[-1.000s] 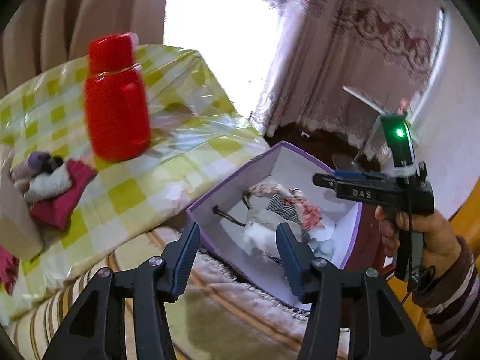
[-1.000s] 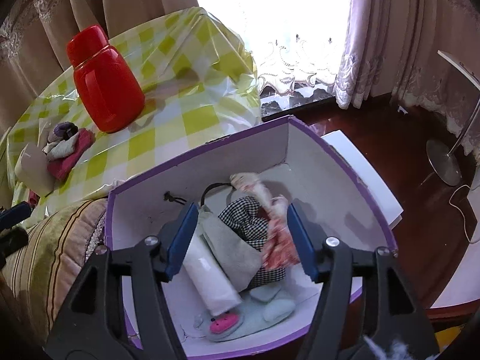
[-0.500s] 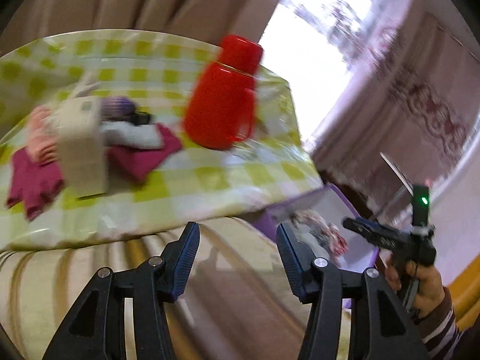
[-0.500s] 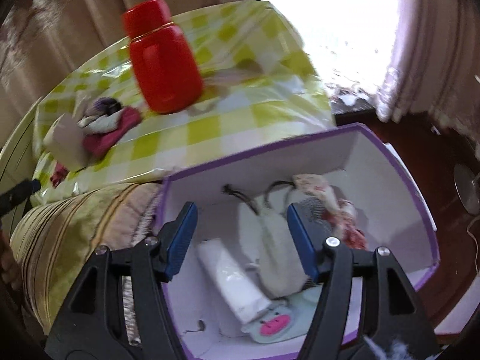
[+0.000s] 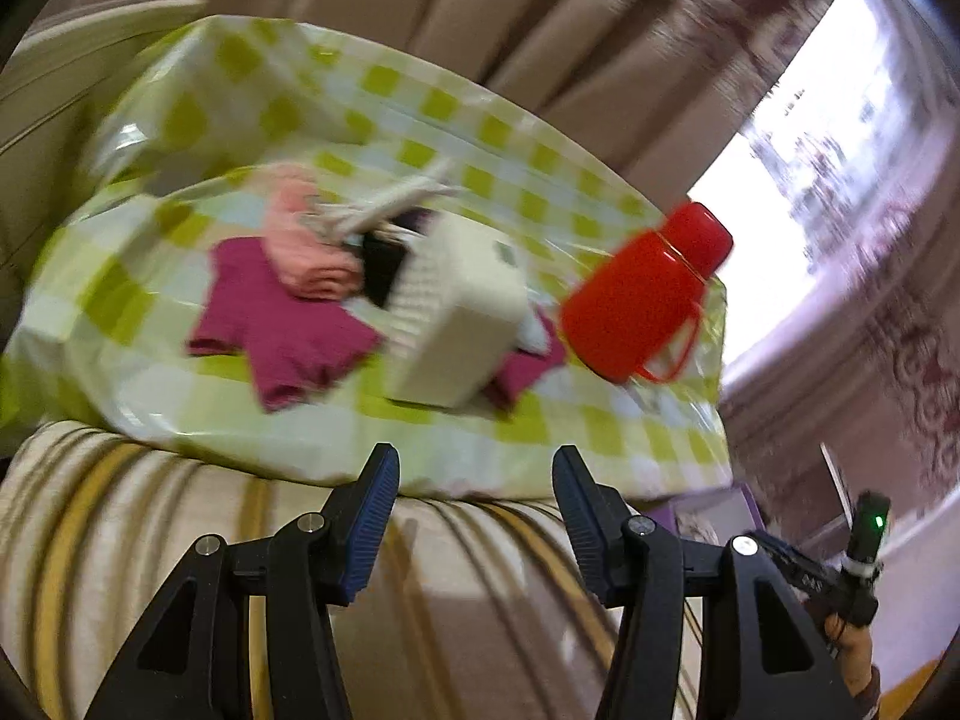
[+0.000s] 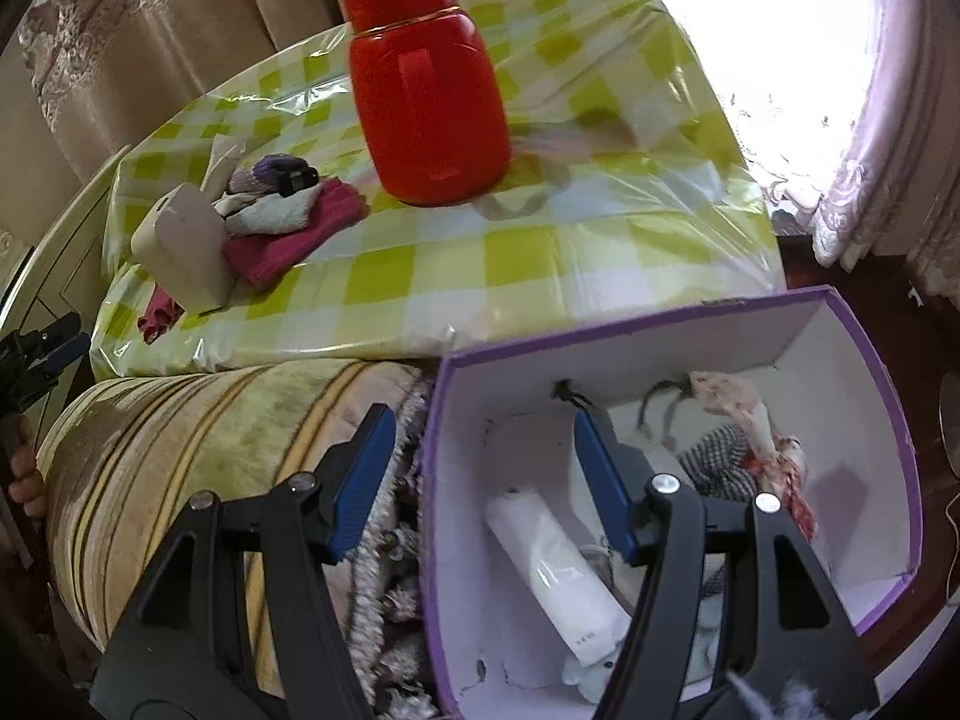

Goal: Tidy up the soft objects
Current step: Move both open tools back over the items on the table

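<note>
Now my left fingers point(image 5: 474, 516) stand apart with nothing between them, above the striped cushion point(image 5: 120, 540) at the tabletop point(image 5: 540, 420) edge. On the checked cloth lie a magenta garment point(image 5: 282, 324) and pink cloth point(image 5: 300, 246), beside a white box point(image 5: 462, 324) and red flask point(image 5: 648, 294). My right fingers point(image 6: 486, 480) are also open and empty, over the purple box point(image 6: 888, 420) with soft things inside.

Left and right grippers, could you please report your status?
Left gripper open, empty. Right gripper open, empty, over purple box rim. Magenta cloth on table, beside tissue box.
</note>
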